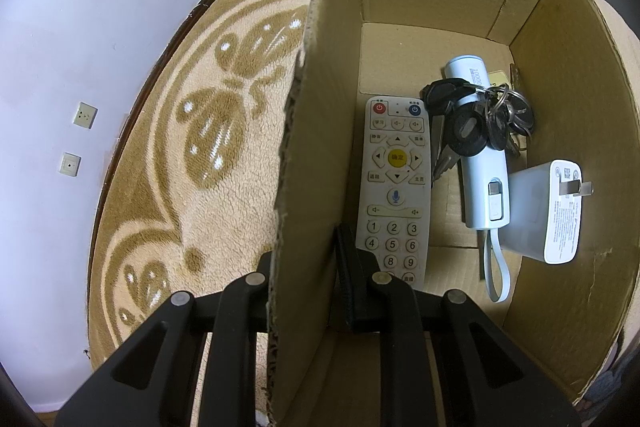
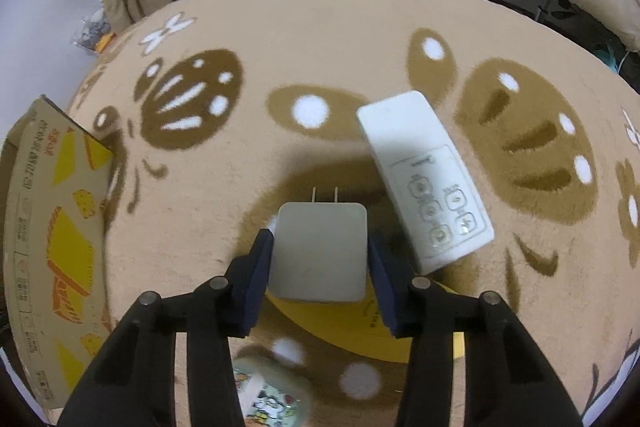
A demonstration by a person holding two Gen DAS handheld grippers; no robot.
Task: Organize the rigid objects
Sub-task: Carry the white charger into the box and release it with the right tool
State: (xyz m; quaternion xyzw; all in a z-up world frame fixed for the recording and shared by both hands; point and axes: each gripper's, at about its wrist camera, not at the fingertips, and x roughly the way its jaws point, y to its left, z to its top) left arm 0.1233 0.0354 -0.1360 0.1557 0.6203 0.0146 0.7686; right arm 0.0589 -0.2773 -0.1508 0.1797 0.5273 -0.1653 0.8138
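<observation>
With the left gripper clamped on the cardboard box wall, the right gripper pinches a white plug adapter on the rug, whose smooth sides could slip.

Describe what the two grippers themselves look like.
Both are matte black linkages with round silver pivot pins. The left gripper has black fingers with ribbed pads; the right gripper has dark blue pads. No cables, markings, hands or sleeves show.
</observation>
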